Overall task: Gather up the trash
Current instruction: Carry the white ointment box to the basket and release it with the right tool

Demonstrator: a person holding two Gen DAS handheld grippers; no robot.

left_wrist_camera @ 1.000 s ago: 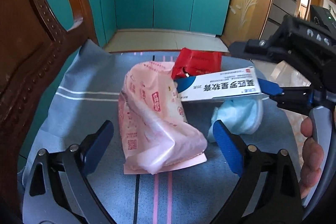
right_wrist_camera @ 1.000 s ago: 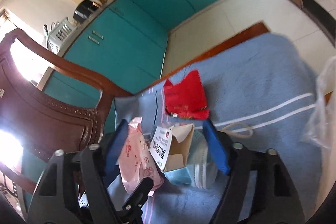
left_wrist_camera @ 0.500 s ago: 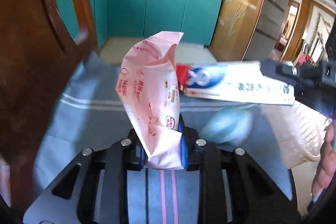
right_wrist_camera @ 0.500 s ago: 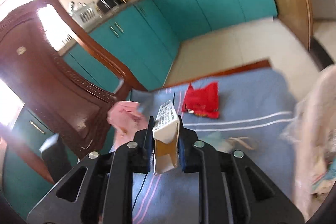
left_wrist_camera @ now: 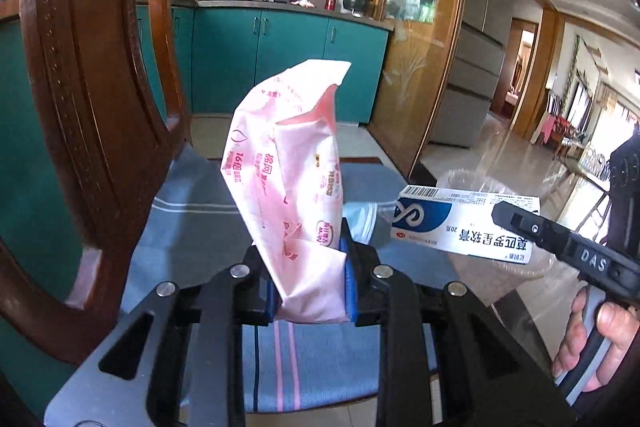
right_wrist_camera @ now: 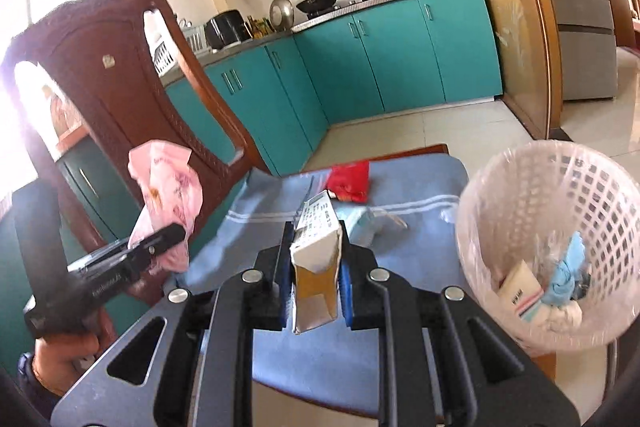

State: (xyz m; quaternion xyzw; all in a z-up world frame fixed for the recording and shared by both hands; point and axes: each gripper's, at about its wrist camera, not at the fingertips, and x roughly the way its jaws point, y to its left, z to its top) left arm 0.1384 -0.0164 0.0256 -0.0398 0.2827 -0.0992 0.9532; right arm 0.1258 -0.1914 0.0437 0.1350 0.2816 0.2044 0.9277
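My left gripper (left_wrist_camera: 310,281) is shut on a pink plastic wrapper (left_wrist_camera: 294,187) and holds it upright above the blue chair cushion (left_wrist_camera: 192,223). The wrapper also shows in the right wrist view (right_wrist_camera: 168,195). My right gripper (right_wrist_camera: 314,287) is shut on a white and blue ointment box (right_wrist_camera: 316,251), lifted above the cushion (right_wrist_camera: 400,195). The box also shows in the left wrist view (left_wrist_camera: 460,223). A red packet (right_wrist_camera: 349,181) and a light blue face mask (right_wrist_camera: 362,225) lie on the cushion.
A white mesh waste basket (right_wrist_camera: 560,195) with a clear liner stands at the right, holding several pieces of trash. The carved wooden chair back (left_wrist_camera: 80,87) rises at the left. Teal kitchen cabinets (right_wrist_camera: 400,59) stand beyond the tiled floor.
Both grippers closed on their items, the left on the pink wrapper and the right on the box, and lifted them off the cushion. The basket has come into the right wrist view.
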